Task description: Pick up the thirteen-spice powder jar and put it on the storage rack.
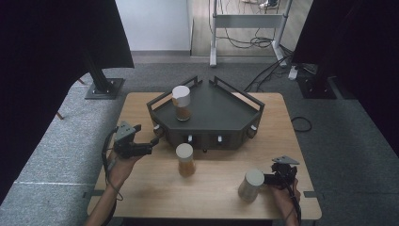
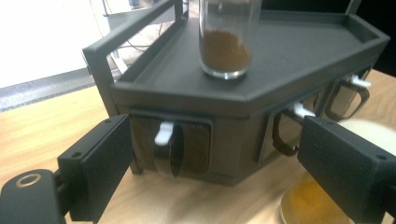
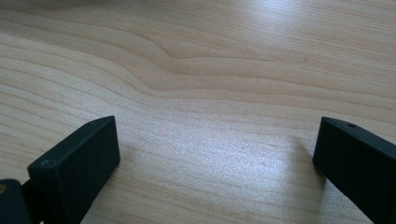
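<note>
Left gripper [image 2: 210, 172] jaws apart, level, facing the rack's [image 2: 233, 100] left drawer handle [image 2: 164, 149]; right gripper [image 3: 215, 163] likewise apart.

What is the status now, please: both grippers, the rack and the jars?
Left gripper open, fingers facing rack drawer handle. Right gripper open, empty, beside grey jar. Amber jar close by left gripper.

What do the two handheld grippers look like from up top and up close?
Both are black. The left gripper and right gripper each carry a grey three-cornered plate on top and trail a dark cable. Up close, the fingers are flat black rectangular blocks with small screw holes. Forearms are bare.
</note>
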A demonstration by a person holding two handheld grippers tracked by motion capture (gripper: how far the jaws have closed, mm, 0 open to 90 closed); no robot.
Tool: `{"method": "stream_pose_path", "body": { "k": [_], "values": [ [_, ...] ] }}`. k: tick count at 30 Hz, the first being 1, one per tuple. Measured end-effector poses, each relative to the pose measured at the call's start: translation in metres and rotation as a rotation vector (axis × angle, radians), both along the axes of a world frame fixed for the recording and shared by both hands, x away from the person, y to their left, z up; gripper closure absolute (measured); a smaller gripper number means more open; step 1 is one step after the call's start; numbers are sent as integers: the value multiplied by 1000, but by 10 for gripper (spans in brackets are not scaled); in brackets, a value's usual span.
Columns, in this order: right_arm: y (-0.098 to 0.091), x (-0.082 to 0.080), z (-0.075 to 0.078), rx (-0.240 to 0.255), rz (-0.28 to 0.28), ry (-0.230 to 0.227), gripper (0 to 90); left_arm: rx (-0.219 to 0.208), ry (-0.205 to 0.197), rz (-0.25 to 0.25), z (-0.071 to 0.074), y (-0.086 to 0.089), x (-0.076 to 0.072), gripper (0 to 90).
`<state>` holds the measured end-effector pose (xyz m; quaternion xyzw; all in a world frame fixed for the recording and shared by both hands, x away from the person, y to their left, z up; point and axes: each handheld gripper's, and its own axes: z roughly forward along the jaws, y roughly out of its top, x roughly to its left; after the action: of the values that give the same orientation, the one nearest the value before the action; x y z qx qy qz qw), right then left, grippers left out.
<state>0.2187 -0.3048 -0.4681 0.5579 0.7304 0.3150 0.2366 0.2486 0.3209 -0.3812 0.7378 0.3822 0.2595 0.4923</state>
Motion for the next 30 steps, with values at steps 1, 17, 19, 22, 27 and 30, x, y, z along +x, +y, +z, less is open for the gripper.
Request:
{"method": "stream_pose_path", "body": {
  "k": [1, 17, 19, 22, 27, 30],
  "values": [
    [0, 0, 0, 0, 0, 0, 0, -1, 6, -3, -3, 1, -2, 102],
    [0, 0, 0, 0, -2, 0, 0, 27, 56, -6, -35, 6, -20, 113],
    [0, 0, 0, 0, -2, 0, 0, 32, 64, -5, -39, 6, -21, 113],
    [0, 0, 0, 0, -2, 0, 0, 34, 73, -4, -45, 6, -23, 113],
    [1, -1, 0, 0, -3, 0, 0, 41, 91, -1, -54, 7, -26, 113],
    [1, -1, 0, 0, -3, 0, 0, 34, 103, 3, -60, 8, -27, 112]
  ]
}}
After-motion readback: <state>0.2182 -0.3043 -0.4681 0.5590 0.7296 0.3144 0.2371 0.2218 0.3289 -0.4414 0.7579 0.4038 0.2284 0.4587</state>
